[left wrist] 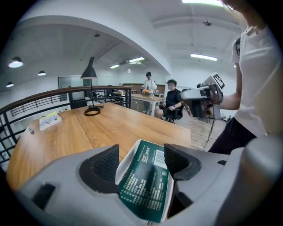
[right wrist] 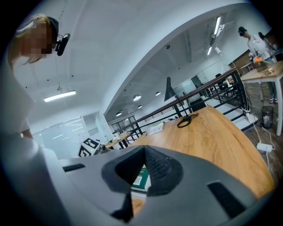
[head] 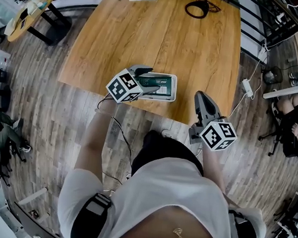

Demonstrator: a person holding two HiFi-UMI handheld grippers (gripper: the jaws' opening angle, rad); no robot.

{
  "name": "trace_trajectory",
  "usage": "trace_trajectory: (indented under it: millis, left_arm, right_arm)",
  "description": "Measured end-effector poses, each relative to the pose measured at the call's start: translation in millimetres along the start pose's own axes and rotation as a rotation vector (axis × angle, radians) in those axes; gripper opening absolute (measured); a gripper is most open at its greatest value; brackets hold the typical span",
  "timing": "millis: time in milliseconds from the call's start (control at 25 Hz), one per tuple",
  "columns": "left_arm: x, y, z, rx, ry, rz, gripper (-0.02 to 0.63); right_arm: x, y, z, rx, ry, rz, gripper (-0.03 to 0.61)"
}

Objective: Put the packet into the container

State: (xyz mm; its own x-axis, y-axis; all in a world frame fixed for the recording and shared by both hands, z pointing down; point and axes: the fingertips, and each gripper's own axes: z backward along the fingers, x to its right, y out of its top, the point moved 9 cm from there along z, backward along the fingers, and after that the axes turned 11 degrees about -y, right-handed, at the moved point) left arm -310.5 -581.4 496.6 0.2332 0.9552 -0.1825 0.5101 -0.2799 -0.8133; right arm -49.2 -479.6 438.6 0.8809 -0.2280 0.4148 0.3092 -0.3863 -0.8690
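The wooden tabletop (head: 159,36) is filling the upper half of the head view, with the person standing at its 6 o'clock edge. A white container (head: 172,92) is sitting just inside that edge, and the green packet (head: 158,83) is lying flat inside it, printed side up. The left claw (head: 147,79) is hovering over the container's 9 o'clock end with its jaws standing wide; the pads are flanking the packet without pressing on it. The right claw (head: 200,96) is hanging at 3 o'clock of the container, well apart from it, its jaws meeting at the tips and holding nothing. A black cable loop (head: 197,10) is lying at the tabletop's 12 o'clock end, and a white power strip (head: 247,87) is resting on the floor at 3 o'clock.

The left gripper view is showing the packet's white label and small print inside the container's raised rim, plus a seated person (left wrist: 171,103) and a standing person (left wrist: 149,84) at 12 o'clock beyond the tabletop, both missing from the head view. The right gripper view is catching only a sliver of the packet under its closed pads
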Motion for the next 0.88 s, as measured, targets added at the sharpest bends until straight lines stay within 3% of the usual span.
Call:
trace_trajectory:
  millis: [200, 280, 440, 600, 880]
  left_arm:
    - [4.5, 0.0, 8.1, 0.220, 0.232, 0.102, 0.192]
    - [9.1, -1.9, 11.6, 0.304, 0.334, 0.141, 0.161]
    - [25.1, -8.8, 15.9, 0.408, 0.500, 0.208, 0.081]
    - [42.8, -12.5, 22.7, 0.509, 0.599, 0.278, 0.016]
    - [82.0, -15.1, 39.6, 0.643, 0.710, 0.394, 0.009]
  right_arm:
    - [-8.2, -0.2, -6.2, 0.002, 0.030, 0.007, 0.011]
    - [-11.3, -0.9, -8.4, -0.001, 0.041, 0.008, 0.011]
    - [-16.7, -2.3, -11.9, -0.005, 0.066, 0.011, 0.011]
    - [-19.2, -2.2, -15.1, -0.007, 0.088, 0.017, 0.011]
    - [-29.4, 0.0, -25.2, -0.001, 0.119, 0.043, 0.011]
